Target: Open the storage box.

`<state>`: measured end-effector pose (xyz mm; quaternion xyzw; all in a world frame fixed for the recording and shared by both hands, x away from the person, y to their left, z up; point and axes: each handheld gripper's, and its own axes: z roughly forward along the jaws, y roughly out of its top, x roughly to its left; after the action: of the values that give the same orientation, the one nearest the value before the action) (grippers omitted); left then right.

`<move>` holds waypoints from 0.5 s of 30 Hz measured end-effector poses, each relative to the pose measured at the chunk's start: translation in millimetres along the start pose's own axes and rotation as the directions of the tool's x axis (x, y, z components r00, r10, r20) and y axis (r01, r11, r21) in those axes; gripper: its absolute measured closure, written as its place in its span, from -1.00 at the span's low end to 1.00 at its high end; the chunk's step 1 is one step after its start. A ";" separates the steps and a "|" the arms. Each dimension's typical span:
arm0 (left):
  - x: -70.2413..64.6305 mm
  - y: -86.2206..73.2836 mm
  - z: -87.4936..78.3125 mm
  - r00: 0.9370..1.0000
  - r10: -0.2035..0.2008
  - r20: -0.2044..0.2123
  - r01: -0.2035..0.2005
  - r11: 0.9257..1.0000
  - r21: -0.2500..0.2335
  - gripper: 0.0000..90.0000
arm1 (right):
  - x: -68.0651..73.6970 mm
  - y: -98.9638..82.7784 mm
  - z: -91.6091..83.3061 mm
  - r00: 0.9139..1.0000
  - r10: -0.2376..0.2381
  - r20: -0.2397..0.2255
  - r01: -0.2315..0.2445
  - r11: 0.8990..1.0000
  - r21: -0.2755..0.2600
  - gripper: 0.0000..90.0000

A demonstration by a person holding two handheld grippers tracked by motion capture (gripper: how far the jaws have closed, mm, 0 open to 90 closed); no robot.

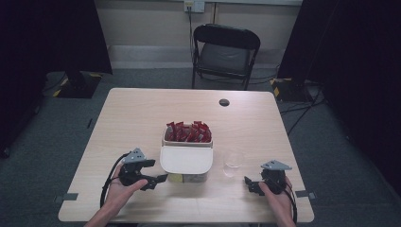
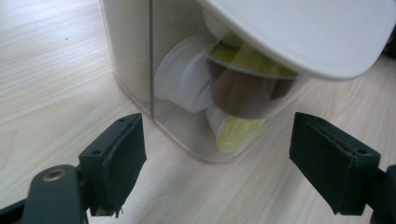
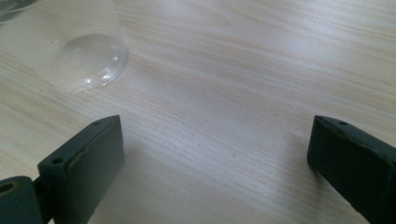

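A clear-walled box [image 1: 187, 158] stands mid-table. Its rear half holds several red packets [image 1: 187, 132]; a white lid [image 1: 185, 160] covers the front half. In the left gripper view the box's clear wall [image 2: 135, 51] shows white pods [image 2: 184, 77] with yellow-green tops inside, under the lid [image 2: 308, 32]. My left gripper [image 1: 157, 171] is open just left of the box's front corner, its jaws [image 2: 224, 149] wide apart and empty. A clear plastic cup [image 1: 232, 163] stands right of the box. My right gripper [image 1: 251, 184] is open, a short way right of the cup [image 3: 70, 42], with bare table between its jaws [image 3: 215, 149].
A black folding chair [image 1: 224, 54] stands beyond the far edge of the table [image 1: 142, 113]. A dark cable hole [image 1: 224, 102] sits near the table's far side. Black curtains hang left and right. Grey tape marks [image 1: 70, 196] lie at the front corners.
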<state>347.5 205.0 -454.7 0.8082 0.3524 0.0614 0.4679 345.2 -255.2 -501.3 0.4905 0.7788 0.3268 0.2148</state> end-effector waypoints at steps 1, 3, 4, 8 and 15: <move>0.0 1.0 -0.7 1.000 -0.008 -0.002 0.008 1.000 -0.001 -0.60 | 0.0 0.0 -0.1 1.000 -0.001 0.000 0.001 1.000 0.001 -0.92; 1.7 2.3 -0.9 0.999 -0.025 0.024 0.025 1.000 -0.013 -0.60 | 0.1 0.0 0.0 1.000 0.001 0.000 -0.001 1.000 0.000 -0.92; 2.5 3.2 -1.7 0.999 -0.031 0.025 0.032 0.999 -0.014 -0.58 | 0.0 0.0 0.0 1.000 0.001 0.001 -0.001 1.000 0.001 -0.92; 3.6 10.4 -3.3 0.999 -0.030 0.033 0.030 0.999 -0.012 -0.59 | 0.0 0.1 0.0 1.000 0.002 0.000 -0.002 1.000 0.001 -0.92; 0.8 13.8 -2.7 0.999 -0.013 0.038 0.013 1.000 -0.009 -0.58 | -0.1 0.1 0.0 1.000 0.003 0.000 -0.003 1.000 0.001 -0.93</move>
<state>354.0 203.1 -442.4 0.8049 0.3482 0.0445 0.4785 345.3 -255.3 -501.3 0.4917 0.7783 0.3265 0.2142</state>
